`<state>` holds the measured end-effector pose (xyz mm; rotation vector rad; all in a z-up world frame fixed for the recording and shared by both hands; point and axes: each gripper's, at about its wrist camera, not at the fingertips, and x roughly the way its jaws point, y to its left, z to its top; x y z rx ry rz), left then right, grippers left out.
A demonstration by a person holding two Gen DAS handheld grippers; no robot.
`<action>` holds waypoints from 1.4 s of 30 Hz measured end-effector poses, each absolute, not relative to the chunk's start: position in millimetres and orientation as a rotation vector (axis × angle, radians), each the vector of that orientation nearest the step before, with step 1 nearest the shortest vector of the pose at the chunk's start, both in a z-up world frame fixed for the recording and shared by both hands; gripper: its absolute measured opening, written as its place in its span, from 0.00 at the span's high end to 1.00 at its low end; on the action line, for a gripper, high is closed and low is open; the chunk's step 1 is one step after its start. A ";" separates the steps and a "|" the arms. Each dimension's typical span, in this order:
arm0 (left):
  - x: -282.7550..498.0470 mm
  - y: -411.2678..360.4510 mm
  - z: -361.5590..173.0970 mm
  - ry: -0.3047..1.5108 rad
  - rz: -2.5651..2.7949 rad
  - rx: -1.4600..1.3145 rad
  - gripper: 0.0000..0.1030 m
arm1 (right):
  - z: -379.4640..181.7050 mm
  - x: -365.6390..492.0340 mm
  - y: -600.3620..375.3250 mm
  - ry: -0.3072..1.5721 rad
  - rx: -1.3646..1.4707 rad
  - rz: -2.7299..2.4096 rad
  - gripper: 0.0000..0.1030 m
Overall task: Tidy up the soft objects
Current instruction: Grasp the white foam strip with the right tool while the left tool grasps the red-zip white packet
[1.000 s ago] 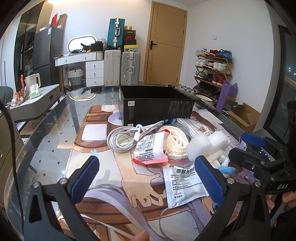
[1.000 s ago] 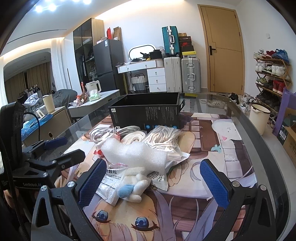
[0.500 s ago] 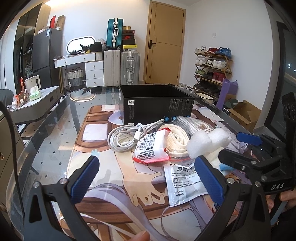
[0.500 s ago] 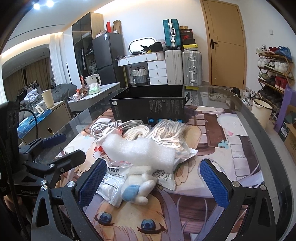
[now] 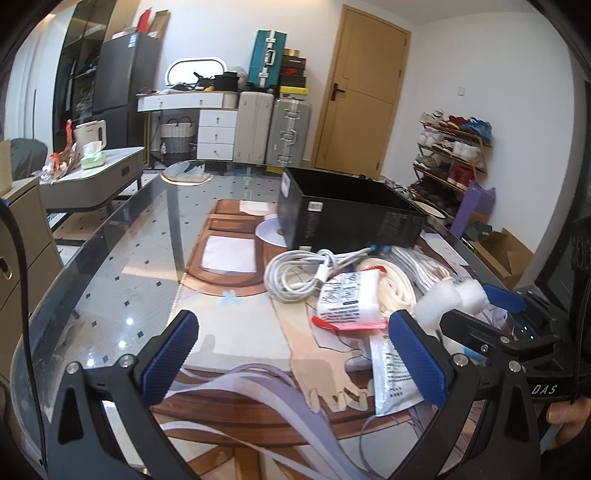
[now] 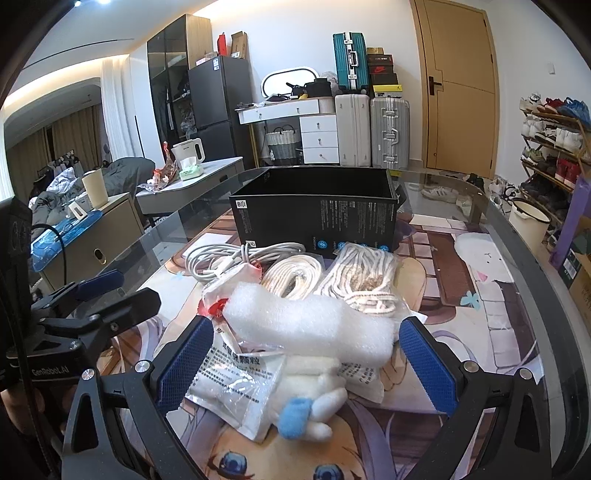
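Right gripper (image 6: 301, 363) nearer foam roll (image 6: 310, 326), open

White walls enclose the room. At twelve o'clock a tan door (image 6: 458, 88) stands shut, suitcases (image 6: 373, 129) stacked to its left beside a white dresser (image 6: 306, 125). At ten o'clock, a black fridge (image 6: 214, 99). At three o'clock, a shoe rack (image 6: 554, 140). Ceiling lights (image 6: 88, 2) glow at eleven o'clock over curtains (image 6: 70, 136).
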<state>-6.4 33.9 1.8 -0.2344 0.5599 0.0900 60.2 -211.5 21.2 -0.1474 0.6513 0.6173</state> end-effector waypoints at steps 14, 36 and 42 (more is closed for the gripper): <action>-1.3 31.9 3.9 0.582 0.067 -0.220 0.00 | 26.6 52.9 -219.9 0.609 -0.143 0.619 0.12; 53.0 12.6 -2.6 0.763 -0.051 -0.214 0.08 | 37.3 54.2 -252.5 0.576 -0.057 0.611 0.12; 61.7 5.7 -6.0 0.809 -0.096 -0.207 0.33 | 37.5 53.8 -252.8 0.575 -0.054 0.609 0.12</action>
